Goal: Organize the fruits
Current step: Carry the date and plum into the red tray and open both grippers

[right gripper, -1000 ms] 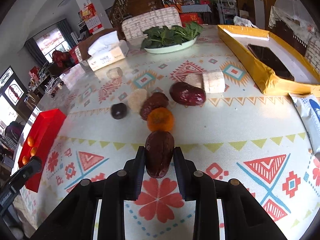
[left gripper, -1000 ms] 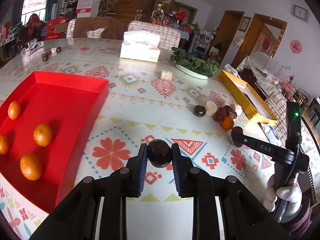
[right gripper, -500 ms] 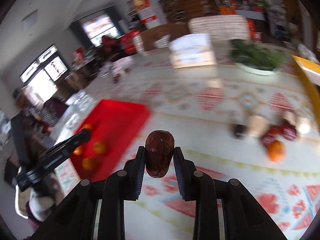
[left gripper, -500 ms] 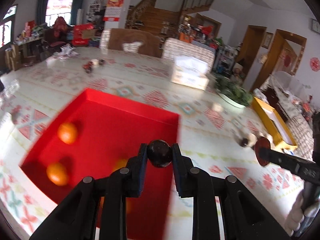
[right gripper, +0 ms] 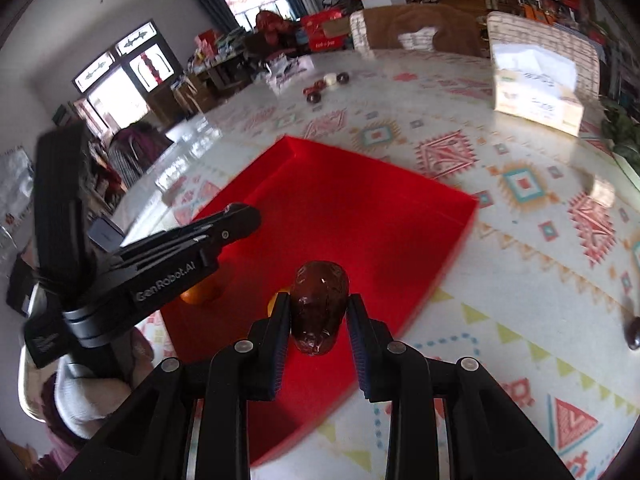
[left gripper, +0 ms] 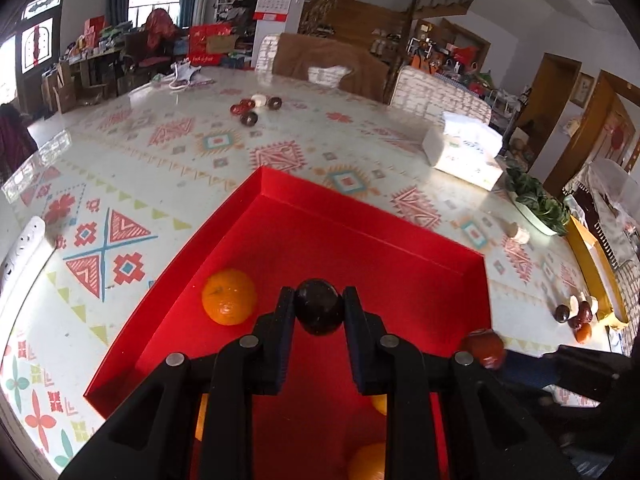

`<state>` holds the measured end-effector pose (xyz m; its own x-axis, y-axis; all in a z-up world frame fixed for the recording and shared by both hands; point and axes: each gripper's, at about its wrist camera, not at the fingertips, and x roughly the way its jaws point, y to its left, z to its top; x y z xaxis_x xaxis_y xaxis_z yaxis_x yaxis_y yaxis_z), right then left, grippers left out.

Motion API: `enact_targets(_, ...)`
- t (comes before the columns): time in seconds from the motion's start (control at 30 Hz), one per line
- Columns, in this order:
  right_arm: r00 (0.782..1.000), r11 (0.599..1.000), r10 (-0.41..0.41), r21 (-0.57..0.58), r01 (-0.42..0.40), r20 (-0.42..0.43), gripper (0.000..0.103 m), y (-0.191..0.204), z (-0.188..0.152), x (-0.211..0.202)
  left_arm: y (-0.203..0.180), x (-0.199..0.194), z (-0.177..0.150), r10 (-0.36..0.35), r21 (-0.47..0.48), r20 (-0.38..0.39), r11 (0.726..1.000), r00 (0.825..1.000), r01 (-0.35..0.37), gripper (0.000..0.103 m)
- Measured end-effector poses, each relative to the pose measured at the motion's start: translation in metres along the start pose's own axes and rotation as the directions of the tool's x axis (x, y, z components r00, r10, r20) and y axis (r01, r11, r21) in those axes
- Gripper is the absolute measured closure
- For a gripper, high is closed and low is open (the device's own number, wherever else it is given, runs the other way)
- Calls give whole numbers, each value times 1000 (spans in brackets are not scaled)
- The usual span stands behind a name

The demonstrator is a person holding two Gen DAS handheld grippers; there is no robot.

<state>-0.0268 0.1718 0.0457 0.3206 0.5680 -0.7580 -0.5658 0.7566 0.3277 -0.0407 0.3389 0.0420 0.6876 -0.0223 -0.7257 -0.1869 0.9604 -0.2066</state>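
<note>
Both grippers over the shallow red rectangular tray (left gripper: 372, 216), each clamped on a fruit.

The left gripper (left gripper: 319, 312) grips a round, dark purple-black fruit (left gripper: 319, 306) above the tray floor, just beside a round orange citrus fruit (left gripper: 229, 296) lying inside. The right gripper (right gripper: 319, 320) grips an oblong, wrinkled dark red date (right gripper: 318, 308) above the tray's near portion. The tray rests on the patterned glossy tablecloth (left gripper: 192, 148). A small cluster of loose fruits (left gripper: 576, 316) lies well apart at the table's right edge.
</note>
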Motion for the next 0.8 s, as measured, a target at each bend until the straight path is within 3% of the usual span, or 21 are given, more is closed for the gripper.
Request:
enact_targets(0.13, 999, 1000, -23, -10, 23, -34, 72, 0, -1, 18, 5, 5, -2, 2, -9, -11, 1000, 1000, -2, 80)
enact_targets(0.4, 999, 998, -52, -34, 52, -14, 71, 2, 2, 18, 7, 2, -4, -1, -16, -7, 1000, 1000, 0, 77)
enact_targets(0.43, 999, 998, -53, -34, 53, -10, 71, 3, 2, 18, 6, 1, -4, -1, -14, -6, 1000, 1000, 1, 76)
enact_targets(0.53, 998, 998, -56, -26, 56, 1, 67, 3, 1, 15, 3, -7, -5, 9, -7, 13, 1000, 1000, -8, 56)
enact_targets(0.67, 998, 999, -49, -15, 50, 27, 55, 1, 1, 5, -2, -23, -7, 15, -3, 42, 1000, 999, -15, 52)
enact_targets(0.8, 996, 998, -56, -7, 57, 69, 53, -2, -2, -13, -9, -45, -13, 20, -14, 82, 1000, 996, -19, 45)
